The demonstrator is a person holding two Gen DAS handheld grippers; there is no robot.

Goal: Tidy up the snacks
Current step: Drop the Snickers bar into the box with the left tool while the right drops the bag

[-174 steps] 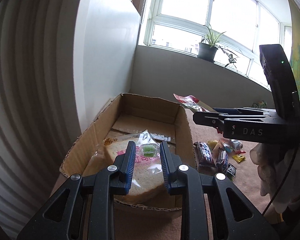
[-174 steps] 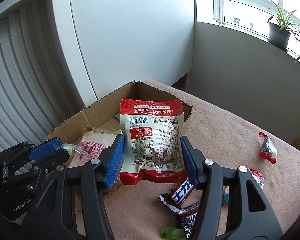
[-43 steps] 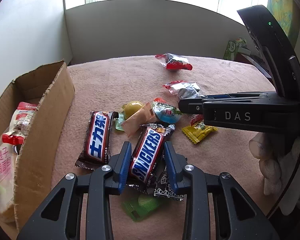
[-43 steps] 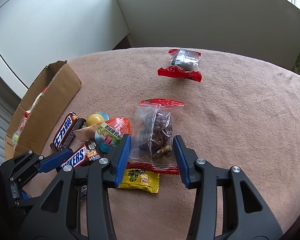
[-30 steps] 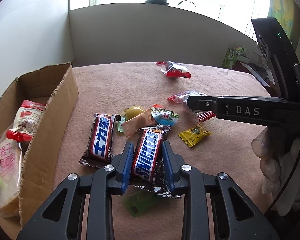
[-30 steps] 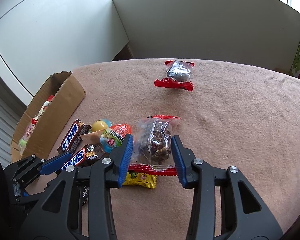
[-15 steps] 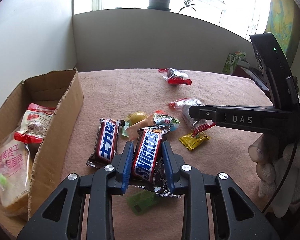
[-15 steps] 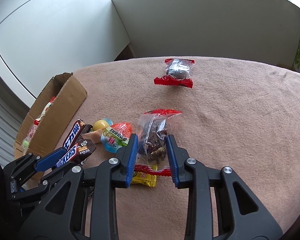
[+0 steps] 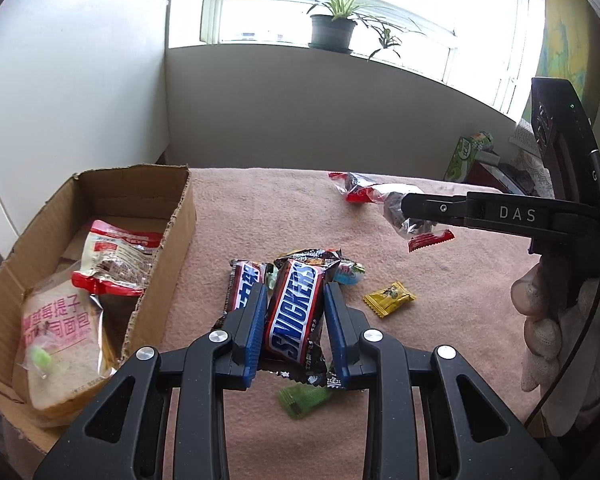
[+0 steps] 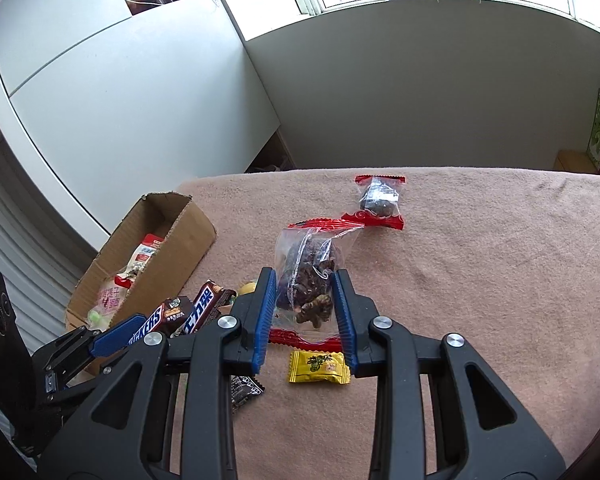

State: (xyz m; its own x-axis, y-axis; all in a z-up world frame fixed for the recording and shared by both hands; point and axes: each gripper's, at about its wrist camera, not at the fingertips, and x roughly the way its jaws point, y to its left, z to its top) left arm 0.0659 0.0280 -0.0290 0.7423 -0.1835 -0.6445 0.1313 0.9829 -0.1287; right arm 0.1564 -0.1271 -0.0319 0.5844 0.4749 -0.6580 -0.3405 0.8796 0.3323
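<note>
Both grippers are mid-carry, each with a snack lifted off the pile, and the next move, as I judge it, is to swing them toward the cardboard box and let go over its open top. Nearest, the left gripper pinches a chocolate bar between its blue fingers, the bar standing lengthwise along them; the box lies at about 10 o'clock from it, already holding a bread pack and a red-and-white pouch. The right gripper grips a clear bag of nuts by its lower half, its red top edge pointing to 12 o'clock. Below on the worktop lie a yellow candy and, farther off at 1 o'clock, a second red-edged bag.
</note>
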